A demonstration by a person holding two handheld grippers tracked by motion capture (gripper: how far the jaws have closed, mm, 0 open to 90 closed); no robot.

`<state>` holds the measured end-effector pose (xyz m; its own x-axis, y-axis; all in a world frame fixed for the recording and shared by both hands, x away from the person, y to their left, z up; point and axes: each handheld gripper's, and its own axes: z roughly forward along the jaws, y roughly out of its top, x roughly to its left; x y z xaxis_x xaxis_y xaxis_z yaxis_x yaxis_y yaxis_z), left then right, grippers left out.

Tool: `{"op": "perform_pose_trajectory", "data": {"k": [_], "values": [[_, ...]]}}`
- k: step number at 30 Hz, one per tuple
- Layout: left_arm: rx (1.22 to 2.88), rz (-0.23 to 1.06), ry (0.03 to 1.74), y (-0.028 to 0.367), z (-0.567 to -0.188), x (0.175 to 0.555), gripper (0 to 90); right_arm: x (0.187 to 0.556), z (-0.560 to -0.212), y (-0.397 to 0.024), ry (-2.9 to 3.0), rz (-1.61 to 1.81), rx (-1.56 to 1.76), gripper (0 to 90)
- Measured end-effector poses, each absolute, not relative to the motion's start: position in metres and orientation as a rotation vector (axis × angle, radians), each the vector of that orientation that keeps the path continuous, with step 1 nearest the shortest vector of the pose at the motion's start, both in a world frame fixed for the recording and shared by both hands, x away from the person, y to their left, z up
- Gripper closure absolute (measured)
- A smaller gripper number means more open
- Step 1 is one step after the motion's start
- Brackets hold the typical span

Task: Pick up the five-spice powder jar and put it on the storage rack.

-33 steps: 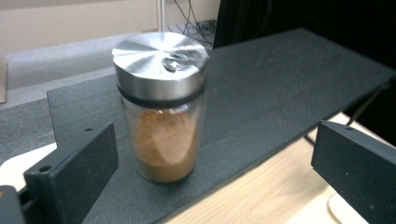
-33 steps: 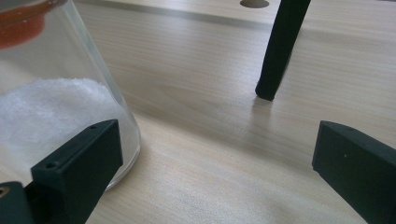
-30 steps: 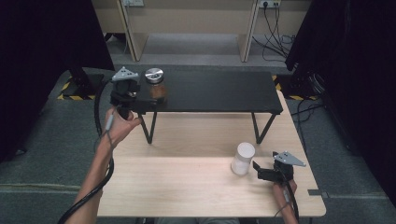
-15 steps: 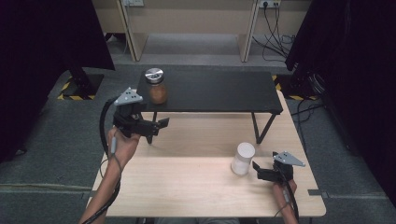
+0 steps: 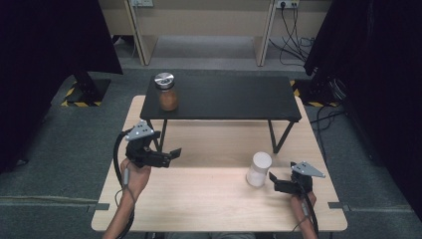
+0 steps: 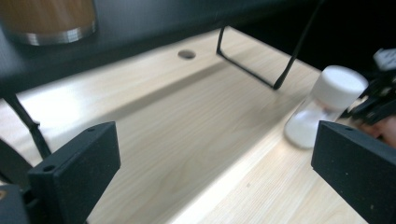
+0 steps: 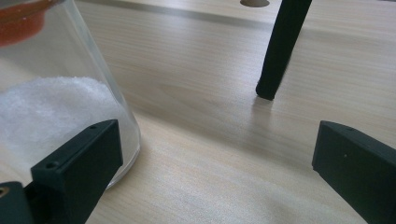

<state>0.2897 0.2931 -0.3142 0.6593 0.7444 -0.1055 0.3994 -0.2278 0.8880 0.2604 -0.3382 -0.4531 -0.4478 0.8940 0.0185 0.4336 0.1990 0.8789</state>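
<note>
A brown jar with a silver lid (image 5: 166, 92) stands at the left end of the black raised shelf (image 5: 234, 97); its base shows in the left gripper view (image 6: 46, 18). A clear jar of white powder with a white lid (image 5: 259, 169) stands on the wooden table (image 5: 199, 204). My left gripper (image 5: 172, 154) hovers open over the table's left part, pointing right, with nothing between its jaws (image 6: 215, 177). It faces the white-lidded jar (image 6: 327, 107). My right gripper (image 5: 275, 182) rests open just right of that jar (image 7: 56, 116), which sits by its left jaw, not clasped.
The shelf's thin black legs stand on the table, one (image 7: 280, 51) close ahead of the right gripper. A round cable hole (image 6: 187, 54) lies under the shelf. Grey carpet surrounds the table, with cables and black drapes at the right.
My left gripper has come away from the brown jar on the shelf, dropping toward the person and turning right over the wooden table. The right gripper and the white-lidded jar have stayed put.
</note>
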Motion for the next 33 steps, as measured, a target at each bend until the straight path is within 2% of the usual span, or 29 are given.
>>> {"op": "perform_pose_trajectory", "data": {"k": [13,16,22,33], "values": [[1.813,0.343,0.892,0.301,-0.393,0.291,0.6,0.26,-0.453,-0.338,1.972,1.189,1.231,1.9],[1.842,0.355,0.939,0.295,-0.392,0.292,1.8,0.26,-0.453,-0.338,1.974,1.189,1.231,1.8],[1.819,0.348,0.91,0.302,-0.404,0.289,0.8,0.261,-0.453,-0.339,1.979,1.193,1.222,1.8],[1.814,0.345,0.945,0.317,-0.456,0.293,1.0,0.262,-0.452,-0.34,1.996,1.197,1.215,1.8]]}}
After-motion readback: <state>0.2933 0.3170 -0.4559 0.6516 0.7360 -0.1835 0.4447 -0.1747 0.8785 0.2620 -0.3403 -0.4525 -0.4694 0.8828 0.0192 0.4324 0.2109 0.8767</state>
